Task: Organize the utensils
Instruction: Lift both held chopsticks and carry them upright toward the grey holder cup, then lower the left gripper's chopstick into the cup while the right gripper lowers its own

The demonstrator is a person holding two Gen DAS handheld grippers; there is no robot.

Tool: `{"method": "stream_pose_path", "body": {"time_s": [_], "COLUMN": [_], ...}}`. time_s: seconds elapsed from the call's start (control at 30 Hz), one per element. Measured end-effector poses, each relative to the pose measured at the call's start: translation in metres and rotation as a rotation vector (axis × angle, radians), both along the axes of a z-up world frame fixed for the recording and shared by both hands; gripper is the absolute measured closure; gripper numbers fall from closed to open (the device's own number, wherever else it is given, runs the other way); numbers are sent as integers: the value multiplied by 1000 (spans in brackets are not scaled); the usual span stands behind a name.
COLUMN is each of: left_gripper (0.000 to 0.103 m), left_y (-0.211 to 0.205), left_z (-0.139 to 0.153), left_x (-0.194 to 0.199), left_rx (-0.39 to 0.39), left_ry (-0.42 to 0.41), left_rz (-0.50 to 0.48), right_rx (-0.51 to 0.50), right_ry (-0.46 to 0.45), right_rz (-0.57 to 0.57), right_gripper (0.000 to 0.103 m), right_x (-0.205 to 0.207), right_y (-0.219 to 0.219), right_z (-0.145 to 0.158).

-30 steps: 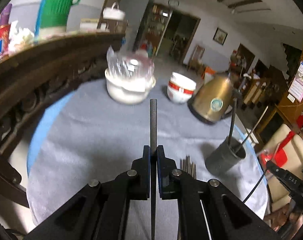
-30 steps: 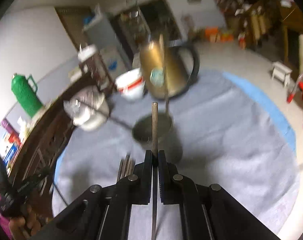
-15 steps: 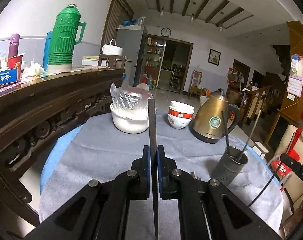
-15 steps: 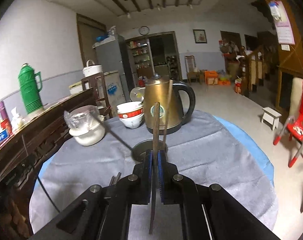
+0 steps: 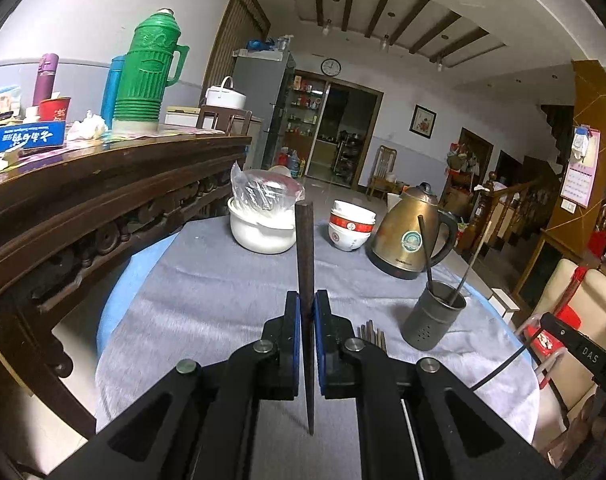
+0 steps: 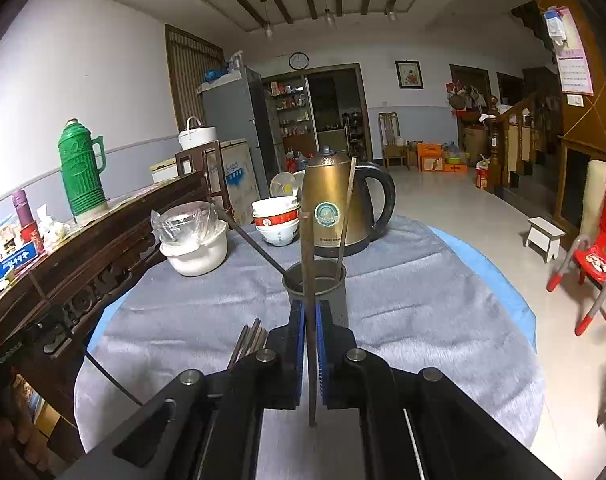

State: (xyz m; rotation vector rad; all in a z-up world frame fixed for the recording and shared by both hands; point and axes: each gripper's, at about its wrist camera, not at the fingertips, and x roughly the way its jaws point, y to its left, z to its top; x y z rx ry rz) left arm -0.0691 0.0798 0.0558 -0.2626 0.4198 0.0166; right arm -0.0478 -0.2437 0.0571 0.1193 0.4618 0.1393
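My left gripper (image 5: 307, 312) is shut on a dark chopstick (image 5: 305, 248) that stands upright between the pads. My right gripper (image 6: 309, 320) is shut on a second dark chopstick (image 6: 306, 256), also upright, just in front of the grey utensil holder (image 6: 321, 288). The holder (image 5: 433, 320) stands on the grey tablecloth right of my left gripper and has two chopsticks (image 5: 425, 252) leaning in it. Several loose chopsticks (image 5: 373, 330) lie flat on the cloth beside the left gripper; they also show in the right wrist view (image 6: 249, 340).
On the round table (image 5: 207, 280) stand a white pot with a plastic bag (image 5: 263, 224), stacked red-and-white bowls (image 5: 349, 228) and a brass kettle (image 5: 411, 236). A dark wooden sideboard (image 5: 83, 200) with a green thermos (image 5: 145, 76) runs along the left. Red chairs (image 6: 595, 264) stand at the right.
Both grippers have tilted up and risen from looking down at the table to a level view, each still holding its chopstick. The right gripper has drawn closer to the holder.
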Motion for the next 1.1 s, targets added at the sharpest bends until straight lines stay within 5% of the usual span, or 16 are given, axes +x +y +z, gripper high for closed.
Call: {"method": "stream_pose_path", "body": {"time_s": [0.53, 0.9, 1.1], "left_gripper": [96, 96, 96], "left_y": [-11, -47, -78], "left_z": [13, 87, 102], "left_x": [-1, 47, 88], "left_rx": [-20, -177, -188], "left_ry": [-29, -177, -202], "left_rz": [-37, -191, -239], "right_rx": [3, 70, 81], "right_ry": [-35, -248, -318], "right_rz": [-27, -50, -63], "right_gripper": [97, 97, 97], "right_x": [-14, 0, 33], "right_y": [-5, -21, -22], "right_z": [2, 77, 99]}}
